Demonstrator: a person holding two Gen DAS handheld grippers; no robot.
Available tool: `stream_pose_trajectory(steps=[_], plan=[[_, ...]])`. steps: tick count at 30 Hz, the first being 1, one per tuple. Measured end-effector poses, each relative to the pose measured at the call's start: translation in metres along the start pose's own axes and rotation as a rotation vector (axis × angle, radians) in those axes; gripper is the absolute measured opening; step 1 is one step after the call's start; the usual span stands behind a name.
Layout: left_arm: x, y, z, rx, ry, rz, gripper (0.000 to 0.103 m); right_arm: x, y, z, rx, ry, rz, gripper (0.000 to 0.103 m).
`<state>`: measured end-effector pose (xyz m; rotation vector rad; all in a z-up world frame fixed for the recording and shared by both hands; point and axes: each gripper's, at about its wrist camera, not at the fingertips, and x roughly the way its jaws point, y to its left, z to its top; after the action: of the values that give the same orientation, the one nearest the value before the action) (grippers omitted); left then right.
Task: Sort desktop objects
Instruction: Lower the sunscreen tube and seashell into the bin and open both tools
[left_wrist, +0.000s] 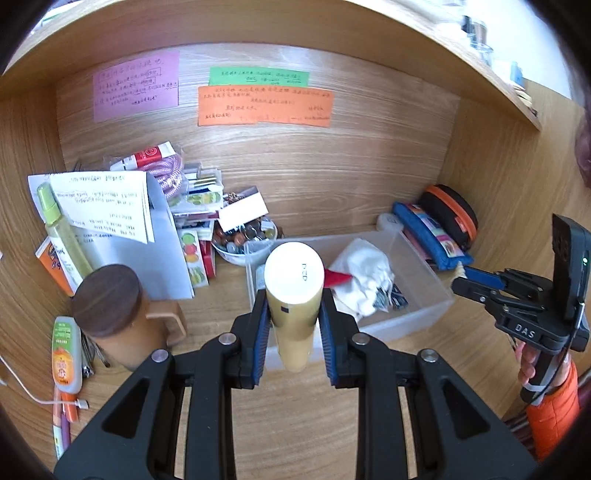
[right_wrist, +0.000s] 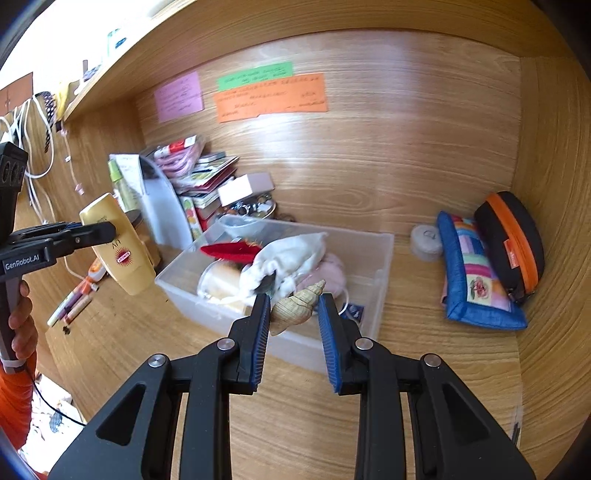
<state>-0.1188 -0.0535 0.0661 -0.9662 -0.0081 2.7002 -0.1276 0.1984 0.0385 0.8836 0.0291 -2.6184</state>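
1. Sunscreen tube (left_wrist: 293, 295), gold with a white end, sits clamped between the blue pads of our left hand-held gripper (left_wrist: 294, 317), raised above the clear plastic bin (left_wrist: 417, 314).
2. Our right hand-held gripper (right_wrist: 293, 314) pinches a beige spiral seashell (right_wrist: 297, 304) in a narrow hold over the bin's near edge.
3. We see a white cloth bag (right_wrist: 284, 264) and a red piece (right_wrist: 229, 251) lying in the bin.
4. On the wooden worktop (right_wrist: 424, 350), a blue patchwork pouch (right_wrist: 476, 273) leans against a black case with an orange zip (right_wrist: 513, 240), right of the bin.
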Motion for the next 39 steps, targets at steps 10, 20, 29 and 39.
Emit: stream_pose_trajectory(steps=[10,20,29,39], plan=[[0.053,0.011,0.013,-0.010,0.062,0.019,0.025,0.026,-0.022,0.015,0.023,0.013,-0.027,0.024],[0.099,0.006,0.007,0.018,0.146,0.001,0.025,0.071,-0.031,0.011,0.016,0.099,-0.005,0.025],[0.124,0.002,0.009,0.032,0.181,0.012,0.025,0.102,-0.015,0.009,-0.070,0.169,0.007,0.025],[0.142,0.001,0.012,0.036,0.202,0.028,0.026,0.119,-0.019,0.011,-0.093,0.198,-0.020,0.025]])
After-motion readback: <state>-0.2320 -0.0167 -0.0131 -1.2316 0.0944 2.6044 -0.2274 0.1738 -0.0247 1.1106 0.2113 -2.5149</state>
